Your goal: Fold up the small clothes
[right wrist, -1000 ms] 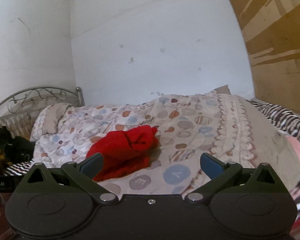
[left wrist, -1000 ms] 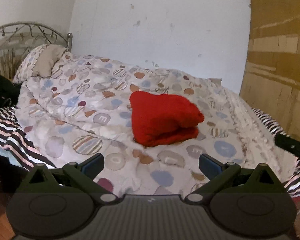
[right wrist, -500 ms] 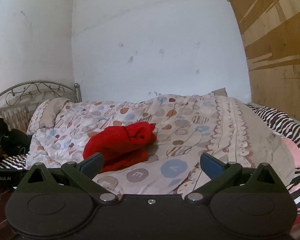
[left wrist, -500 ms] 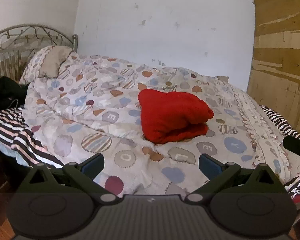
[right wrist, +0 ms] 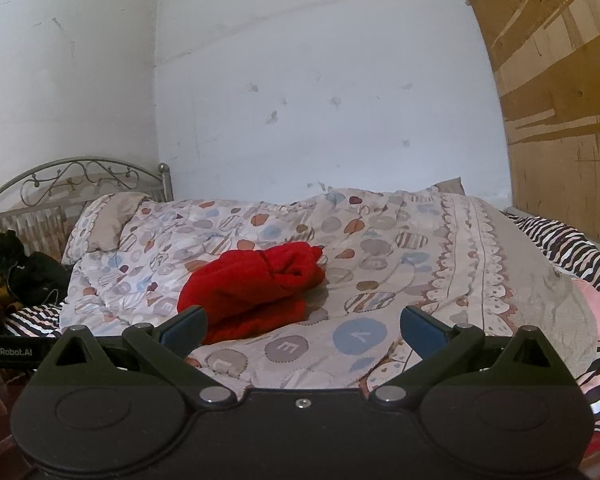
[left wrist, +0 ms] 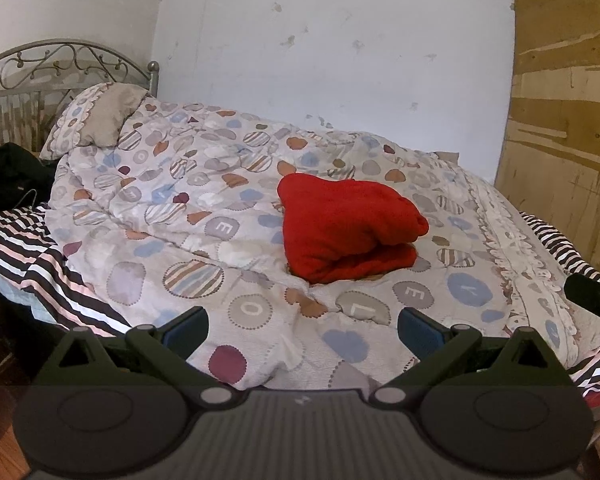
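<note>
a folded red fleece garment (left wrist: 350, 226) lies in the middle of the left wrist view, resting on a rumpled pale quilt printed with dots, hearts and letters (left wrist: 204, 216). in the right wrist view the same red bundle (right wrist: 256, 288) sits left of centre in the lower half, partly behind that gripper's left fingertip.

the left gripper (left wrist: 302, 324) fills the bottom of its frame, black with blue pads, jaws spread wide and holding nothing; it hangs short of the garment, apart from it. the right gripper (right wrist: 303, 323) sits the same way at the bottom of its frame, jaws wide and empty, clear of the cloth.

a grey-beige pillow with a scalloped trim (left wrist: 96, 120) leans at the upper left against a curled metal headboard (left wrist: 64, 56). a black, white and pink striped sheet (left wrist: 32, 248) shows at the lower left edge under the quilt. a brown plywood panel (right wrist: 556, 92) takes up the right side, beside a marked white wall (right wrist: 320, 80). dark bundled items (right wrist: 24, 272) sit at the far left.
</note>
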### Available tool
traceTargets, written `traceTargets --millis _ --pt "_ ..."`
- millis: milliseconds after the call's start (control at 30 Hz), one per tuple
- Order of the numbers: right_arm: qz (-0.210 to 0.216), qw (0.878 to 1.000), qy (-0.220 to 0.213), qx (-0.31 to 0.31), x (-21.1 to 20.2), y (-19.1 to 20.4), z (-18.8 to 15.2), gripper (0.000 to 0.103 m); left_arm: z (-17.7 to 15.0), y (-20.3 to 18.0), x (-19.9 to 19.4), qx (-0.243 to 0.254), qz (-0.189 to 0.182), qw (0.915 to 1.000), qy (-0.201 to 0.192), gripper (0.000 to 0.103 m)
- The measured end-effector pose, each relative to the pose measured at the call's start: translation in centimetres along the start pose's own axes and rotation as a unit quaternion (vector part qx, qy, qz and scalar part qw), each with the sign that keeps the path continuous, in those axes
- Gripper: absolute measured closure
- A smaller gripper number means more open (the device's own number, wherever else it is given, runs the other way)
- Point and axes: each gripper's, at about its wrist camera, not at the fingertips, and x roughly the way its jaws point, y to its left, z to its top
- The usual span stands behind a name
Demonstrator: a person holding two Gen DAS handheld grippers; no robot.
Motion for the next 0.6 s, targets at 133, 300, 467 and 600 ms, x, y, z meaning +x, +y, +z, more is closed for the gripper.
traceTargets --millis 133,300,467,600 --pt "0.000 1.000 0.000 0.000 0.03 0.04 -0.01 0.000 0.04 -0.06 -0.13 0.000 0.002 1.0000 0.000 0.001" --pt "0.000 1.000 0.000 0.000 0.01 0.03 -0.01 0.000 0.05 -0.02 -0.13 0.000 -0.001 1.0000 0.002 0.000" --pt "0.001 1.000 0.000 0.001 -0.09 0.15 -0.02 0.000 -0.07 -0.05 -0.26 0.001 0.000 1.0000 0.002 0.001" --pt "0.002 1.000 0.000 0.000 -0.11 0.22 0.02 0.000 -0.07 0.01 -0.27 -0.001 0.000 1.0000 0.002 0.001"
